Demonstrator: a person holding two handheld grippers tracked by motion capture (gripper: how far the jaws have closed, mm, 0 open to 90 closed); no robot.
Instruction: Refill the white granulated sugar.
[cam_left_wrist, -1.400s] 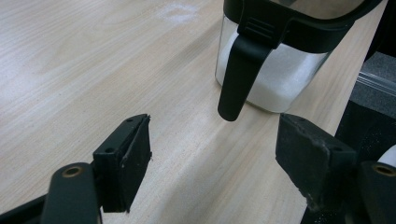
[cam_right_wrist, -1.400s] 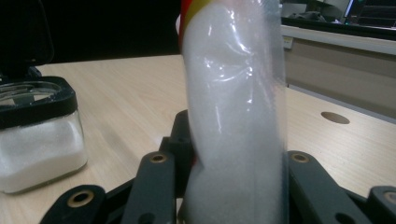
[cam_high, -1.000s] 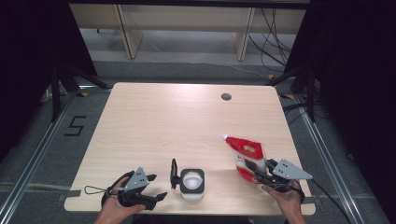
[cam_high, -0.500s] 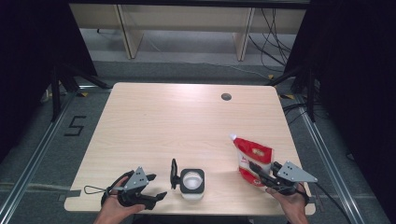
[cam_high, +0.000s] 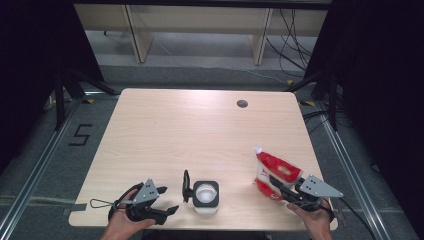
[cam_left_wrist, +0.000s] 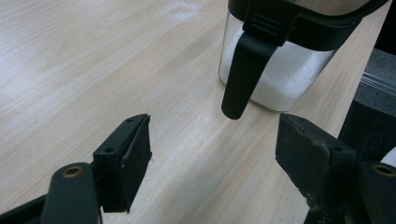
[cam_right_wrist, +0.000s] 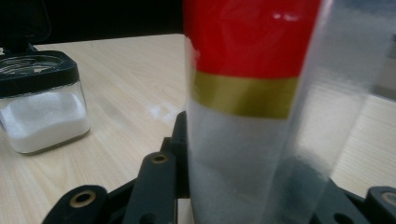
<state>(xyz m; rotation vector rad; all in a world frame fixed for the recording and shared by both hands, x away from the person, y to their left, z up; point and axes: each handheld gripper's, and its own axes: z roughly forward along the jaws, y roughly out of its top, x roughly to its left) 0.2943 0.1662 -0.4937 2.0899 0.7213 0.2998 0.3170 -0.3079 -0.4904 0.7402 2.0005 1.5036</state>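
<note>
A red and white pouch (cam_high: 272, 171) with a gold band stands tilted near the table's front right, and my right gripper (cam_high: 276, 184) is shut on its lower part. In the right gripper view the pouch (cam_right_wrist: 252, 93) rises between the jaws of the right gripper (cam_right_wrist: 243, 186). A square glass jar (cam_high: 205, 195) of white powder, with a black lid and a black handle (cam_high: 186, 186), stands at the front middle. My left gripper (cam_high: 167, 201) lies just left of it, open. In the left gripper view the handle (cam_left_wrist: 240, 74) hangs a little ahead of the left gripper (cam_left_wrist: 215, 158), apart from both pads.
The wooden table (cam_high: 200, 130) has a round cable hole (cam_high: 242, 103) at the back right. Its front edge runs right below both hands. Dark floor, metal rails and cables surround it.
My right gripper has carried the pouch a little to the right. The left gripper and the jar have stayed where they were.
</note>
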